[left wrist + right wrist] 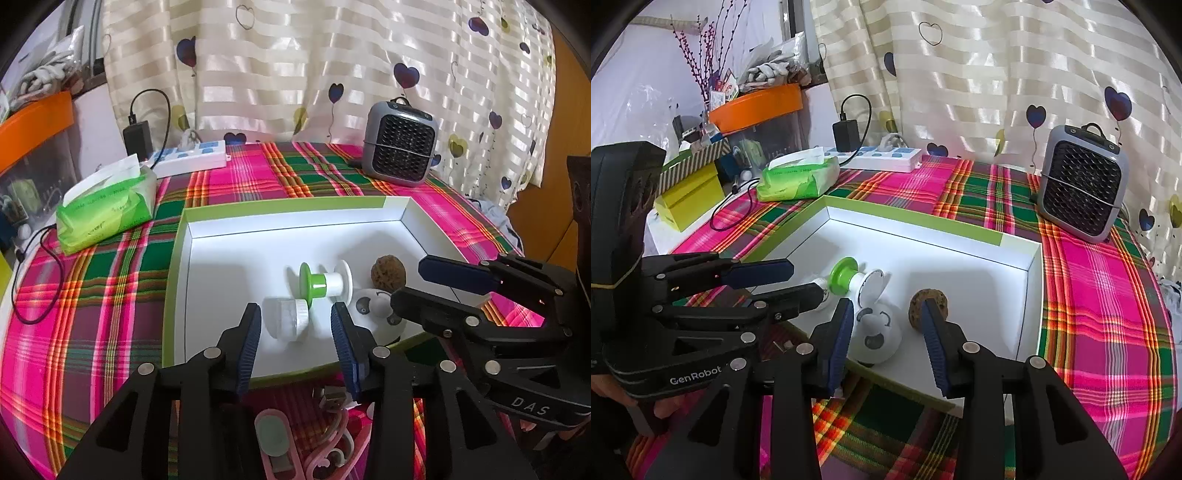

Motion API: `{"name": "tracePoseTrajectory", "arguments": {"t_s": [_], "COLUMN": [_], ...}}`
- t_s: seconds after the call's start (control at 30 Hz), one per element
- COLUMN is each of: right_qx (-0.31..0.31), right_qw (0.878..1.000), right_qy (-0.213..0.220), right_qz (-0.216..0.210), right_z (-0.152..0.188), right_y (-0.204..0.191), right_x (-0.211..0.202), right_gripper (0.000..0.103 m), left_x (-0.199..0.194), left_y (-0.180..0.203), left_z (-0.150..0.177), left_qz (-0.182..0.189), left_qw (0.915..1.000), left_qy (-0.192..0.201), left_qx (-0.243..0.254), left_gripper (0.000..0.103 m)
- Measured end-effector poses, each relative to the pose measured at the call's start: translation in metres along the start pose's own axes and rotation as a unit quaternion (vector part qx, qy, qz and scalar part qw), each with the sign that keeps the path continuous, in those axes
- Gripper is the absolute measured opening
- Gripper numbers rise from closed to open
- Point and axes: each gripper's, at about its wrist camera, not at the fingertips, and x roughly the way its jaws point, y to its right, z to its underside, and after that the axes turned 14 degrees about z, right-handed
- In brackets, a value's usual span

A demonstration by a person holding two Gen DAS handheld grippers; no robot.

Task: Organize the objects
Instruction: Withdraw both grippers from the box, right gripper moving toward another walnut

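Left wrist view: we hold the left gripper (295, 332) spread wide around the small white jar (286, 319), not touching it, inside the white box (295, 221); our right gripper (886, 332) gapes empty over the panda ball (877, 338).

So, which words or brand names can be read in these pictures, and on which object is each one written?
"GenRobot": on the left gripper, on its black body.
"DAS": on the right gripper, on its black body.
Green tissue pack: has print, too blurred to read.
Power strip: nothing legible.
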Motion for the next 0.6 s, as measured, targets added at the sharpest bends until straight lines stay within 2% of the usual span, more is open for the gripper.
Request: {"name": "tracePoseTrajectory", "arguments": {"t_s": [0.6], "right_qx": [0.011], "right_qw": [1.0], "right_qy": [0.016], "right_qz": [-0.004], "right_z": [0.01], "right_y": [0.004], "right_x": [-0.02], "right_gripper": [0.04], "left_x": [-0.02], "left_y": [0.014], "left_z": [0.006], "left_qz": [-0.005], "left_qw": [0.9997], "left_qy": [0.02], "left_qx": [0.01], "left_gripper": [0.039]}}
